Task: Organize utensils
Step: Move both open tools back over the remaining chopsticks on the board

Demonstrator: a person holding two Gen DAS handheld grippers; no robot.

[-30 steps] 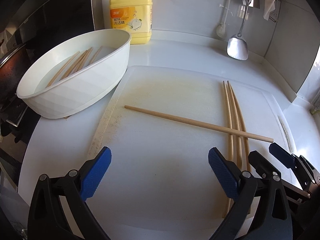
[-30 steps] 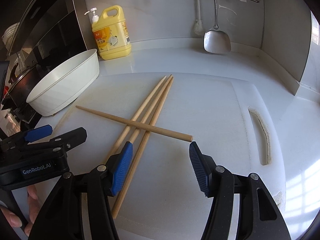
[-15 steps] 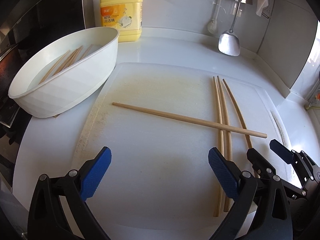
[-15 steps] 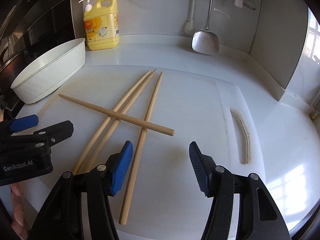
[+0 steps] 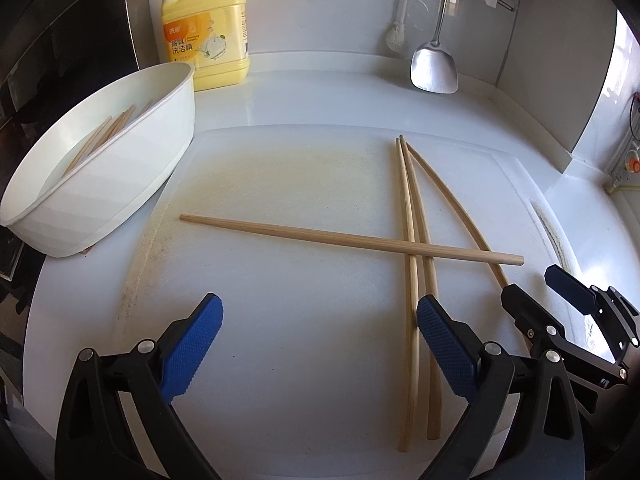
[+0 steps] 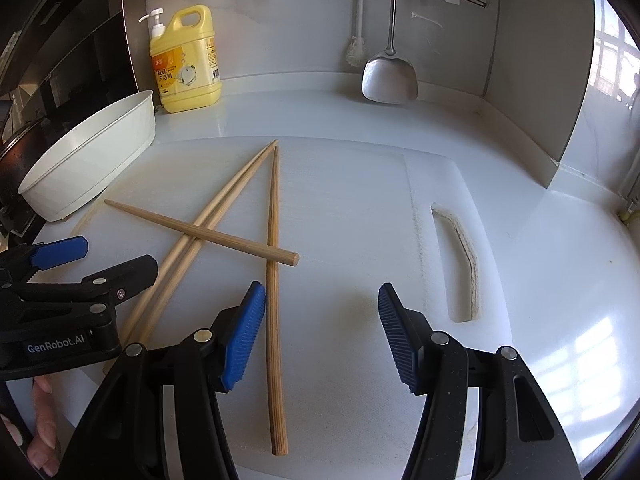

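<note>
Left tongs (image 6: 60, 258) read "GenRobot.AI", jaws apart.

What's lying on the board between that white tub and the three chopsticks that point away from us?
One chopstick, lying crosswise on the cutting board and overlapping the three chopsticks. Its far tip stops short of the white tub. The left wrist view shows it best.
</note>
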